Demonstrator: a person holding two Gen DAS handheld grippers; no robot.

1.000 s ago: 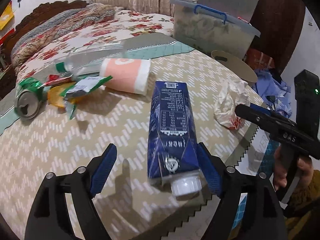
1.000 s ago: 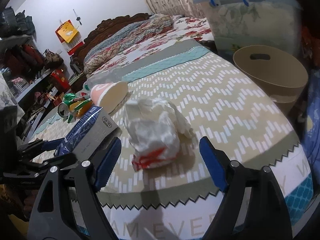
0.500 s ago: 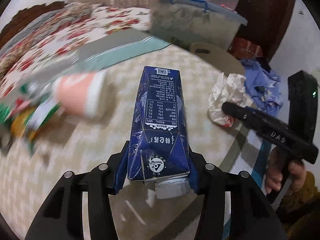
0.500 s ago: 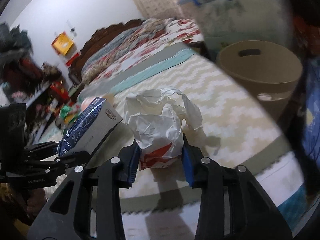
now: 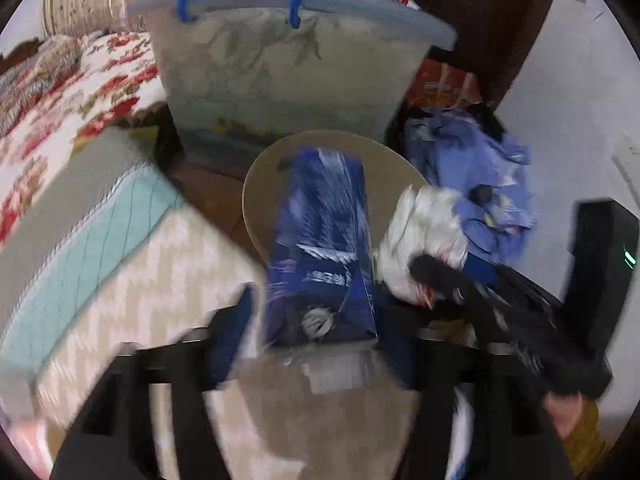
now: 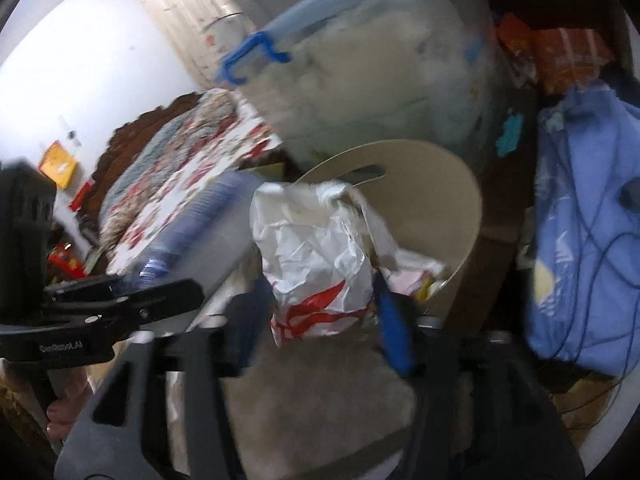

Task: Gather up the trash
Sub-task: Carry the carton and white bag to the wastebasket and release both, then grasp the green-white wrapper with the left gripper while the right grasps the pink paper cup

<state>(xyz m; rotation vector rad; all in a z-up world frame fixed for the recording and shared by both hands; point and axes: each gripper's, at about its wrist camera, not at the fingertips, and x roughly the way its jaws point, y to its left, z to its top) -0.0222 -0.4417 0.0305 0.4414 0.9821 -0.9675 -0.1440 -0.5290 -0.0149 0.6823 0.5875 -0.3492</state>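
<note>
My left gripper [image 5: 316, 320] is shut on a dark blue drink carton [image 5: 324, 240], held up off the table with its far end over the beige trash bin [image 5: 260, 184]. My right gripper [image 6: 320, 320] is shut on a crumpled white bag with red print [image 6: 316, 256], held at the near rim of the same bin [image 6: 440, 184]. The bag also shows in the left wrist view [image 5: 428, 236], just right of the carton. The carton appears blurred at the left of the right wrist view [image 6: 192, 224]. Both views are motion-blurred.
A clear storage box with a blue handle [image 5: 280, 80] stands behind the bin. Blue cloth with cables [image 5: 480, 184] lies to the bin's right. The table with the zigzag cloth [image 5: 140, 280] and the floral bed [image 5: 60, 92] are at the left.
Both grippers have lifted their loads off the table and swung right toward the bin. The carton and the bag now hang at the bin's opening.
</note>
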